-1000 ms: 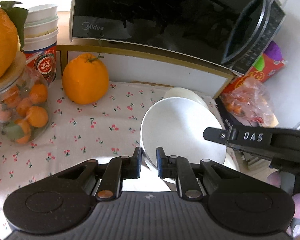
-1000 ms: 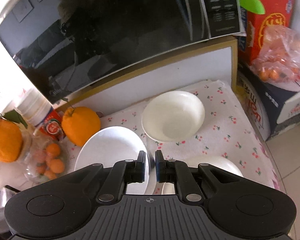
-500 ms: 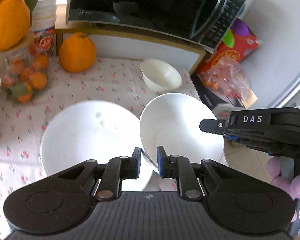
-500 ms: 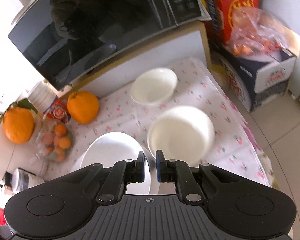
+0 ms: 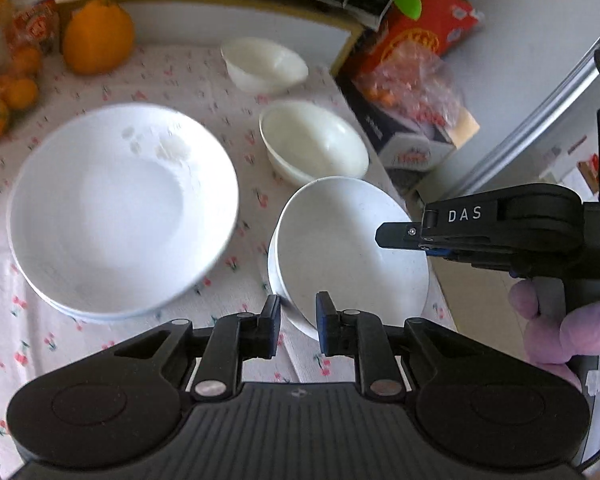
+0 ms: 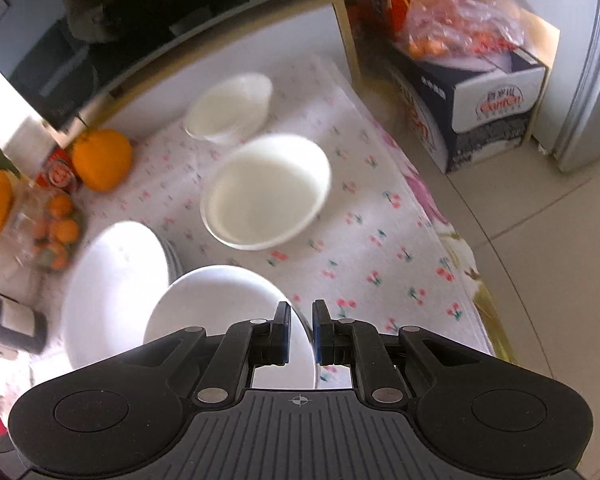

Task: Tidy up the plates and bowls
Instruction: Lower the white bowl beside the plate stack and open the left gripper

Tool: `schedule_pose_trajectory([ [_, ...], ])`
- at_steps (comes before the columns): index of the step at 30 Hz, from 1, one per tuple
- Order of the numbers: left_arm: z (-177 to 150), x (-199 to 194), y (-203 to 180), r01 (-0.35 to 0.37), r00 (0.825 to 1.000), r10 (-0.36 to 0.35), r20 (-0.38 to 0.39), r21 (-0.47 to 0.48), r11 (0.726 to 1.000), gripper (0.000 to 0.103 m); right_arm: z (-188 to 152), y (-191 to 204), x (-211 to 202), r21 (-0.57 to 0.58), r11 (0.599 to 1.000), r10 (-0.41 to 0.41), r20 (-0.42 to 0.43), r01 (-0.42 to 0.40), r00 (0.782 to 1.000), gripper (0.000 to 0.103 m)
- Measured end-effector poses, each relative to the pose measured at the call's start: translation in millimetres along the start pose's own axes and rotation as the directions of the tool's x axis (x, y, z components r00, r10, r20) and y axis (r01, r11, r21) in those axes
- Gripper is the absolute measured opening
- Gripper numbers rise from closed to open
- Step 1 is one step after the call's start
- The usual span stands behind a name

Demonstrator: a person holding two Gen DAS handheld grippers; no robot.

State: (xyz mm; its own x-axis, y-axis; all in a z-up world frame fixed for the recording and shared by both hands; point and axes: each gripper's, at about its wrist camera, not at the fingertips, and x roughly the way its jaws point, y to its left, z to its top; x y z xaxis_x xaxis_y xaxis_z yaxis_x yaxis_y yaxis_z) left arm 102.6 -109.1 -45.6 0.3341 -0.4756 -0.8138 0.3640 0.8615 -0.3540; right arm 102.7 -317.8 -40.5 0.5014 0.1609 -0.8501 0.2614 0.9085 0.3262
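Observation:
My left gripper (image 5: 298, 326) is shut on the near rim of a small white plate (image 5: 352, 248) and holds it tilted above the table. My right gripper (image 6: 301, 332) is shut on the same plate (image 6: 220, 312) at its opposite rim; it also shows in the left wrist view (image 5: 404, 236). A stack of large white plates (image 5: 120, 208) lies on the cloth at left, also in the right wrist view (image 6: 112, 284). Two white bowls stand behind: a nearer one (image 5: 312, 144) (image 6: 266, 192) and a farther one (image 5: 264, 64) (image 6: 230, 108).
A floral tablecloth (image 6: 380, 240) covers the table. A microwave (image 6: 120, 32) stands at the back on a gold-edged shelf. A large orange (image 5: 98, 38), a jar of small oranges (image 6: 50, 228), a red box and a bagged box (image 5: 408, 92) stand around.
Both grippers have lifted and pulled back with the small plate. The plate stack and both bowls now show further below and away.

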Motion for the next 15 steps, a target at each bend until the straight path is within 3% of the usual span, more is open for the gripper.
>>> schedule_pose_trajectory([
  [15, -9, 23, -2, 0.023, 0.996, -0.025, -0.085, -0.021, 1.000, 0.018, -3, -13, 20, 0.008, 0.999, -0.030, -0.085, 0.031, 0.996, 0.015],
])
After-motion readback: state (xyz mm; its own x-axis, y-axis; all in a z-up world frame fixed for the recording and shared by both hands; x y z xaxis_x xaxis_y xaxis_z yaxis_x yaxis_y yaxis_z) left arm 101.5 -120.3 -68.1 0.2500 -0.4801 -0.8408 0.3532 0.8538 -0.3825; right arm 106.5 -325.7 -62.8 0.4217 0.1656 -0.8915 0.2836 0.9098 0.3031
